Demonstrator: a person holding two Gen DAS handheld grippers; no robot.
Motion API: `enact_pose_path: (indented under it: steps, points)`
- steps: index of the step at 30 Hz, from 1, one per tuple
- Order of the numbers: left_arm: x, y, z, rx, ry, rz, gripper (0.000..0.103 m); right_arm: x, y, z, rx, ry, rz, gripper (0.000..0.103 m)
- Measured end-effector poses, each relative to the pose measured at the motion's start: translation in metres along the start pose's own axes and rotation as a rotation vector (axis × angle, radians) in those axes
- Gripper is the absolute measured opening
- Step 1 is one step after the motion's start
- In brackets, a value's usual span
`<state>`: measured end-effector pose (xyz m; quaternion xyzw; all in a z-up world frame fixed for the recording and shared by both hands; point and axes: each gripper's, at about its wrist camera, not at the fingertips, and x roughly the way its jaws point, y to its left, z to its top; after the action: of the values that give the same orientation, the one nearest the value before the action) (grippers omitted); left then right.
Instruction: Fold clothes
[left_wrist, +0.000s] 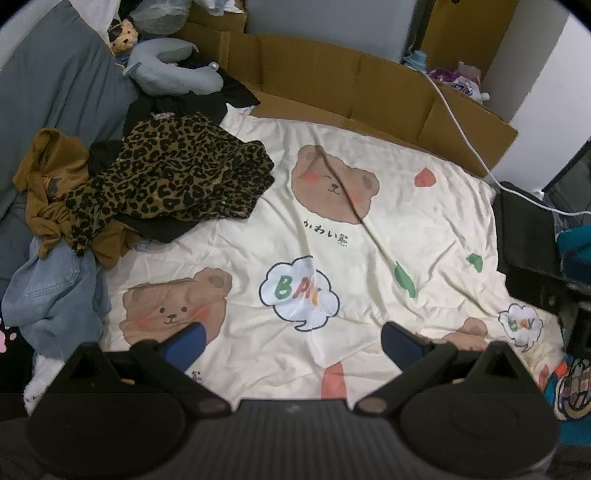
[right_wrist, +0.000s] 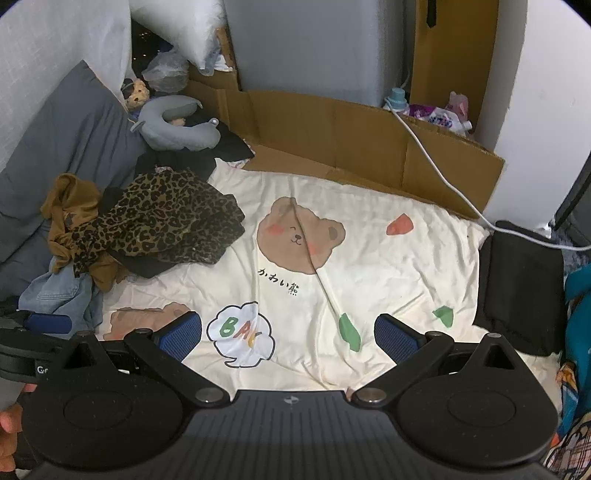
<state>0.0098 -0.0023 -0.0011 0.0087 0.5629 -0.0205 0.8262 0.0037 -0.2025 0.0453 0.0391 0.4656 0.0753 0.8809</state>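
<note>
Both claws hang over a bed covered by a cream sheet (left_wrist: 424, 229) printed with bears, and neither holds anything. The left claw (left_wrist: 291, 341) has its blue pads spread wide with only sheet between them. The right claw (right_wrist: 288, 338) is spread just as wide, over the "BA" speech bubble print.

The clothes lie in a heap well apart from both claws, at about 10 o'clock in each view. On top is a leopard garment (left_wrist: 177, 173), crumpled, lying over a black garment (left_wrist: 162, 229) whose edge shows beneath it. A mustard garment (left_wrist: 51, 177) is tangled at the heap's 9 o'clock side, and jeans (left_wrist: 48, 295) lie bunched at 7 o'clock of the heap, nearest the left claw.

Beyond the heap, at 11 o'clock, a grey neck pillow (left_wrist: 173, 74) rests by a blue-grey cushion (left_wrist: 55, 92). Flattened cardboard (left_wrist: 351, 85) lines the far edge at 12 o'clock, with a white cable (left_wrist: 454, 118) running across it.
</note>
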Motion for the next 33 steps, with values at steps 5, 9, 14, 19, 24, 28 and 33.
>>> enact_pose_path:
  steps: [5,9,14,19,24,28,33]
  points:
    - [0.004,-0.001,0.002,0.01,0.002,-0.01,0.102,-0.002,0.003,0.002,-0.007,-0.021,0.008,0.103]
    - [0.008,-0.001,0.004,0.016,0.013,-0.014,0.102,0.0,-0.001,0.002,-0.014,-0.018,-0.008,0.103]
    - [0.014,0.001,0.005,0.016,0.031,-0.017,0.102,0.004,-0.006,0.002,-0.004,-0.008,-0.012,0.103]
    - [0.016,0.003,0.004,0.01,0.044,-0.023,0.102,0.005,-0.006,0.004,-0.004,-0.01,-0.007,0.103]
    - [0.016,0.004,0.005,0.012,0.038,-0.02,0.102,0.006,-0.003,0.004,-0.012,-0.006,0.002,0.103]
    - [0.018,0.005,0.005,0.009,0.039,-0.017,0.102,0.006,-0.002,0.005,-0.006,0.001,0.003,0.103]
    - [0.018,0.006,0.006,0.007,0.039,-0.019,0.102,0.004,-0.003,0.005,-0.002,-0.005,0.001,0.103]
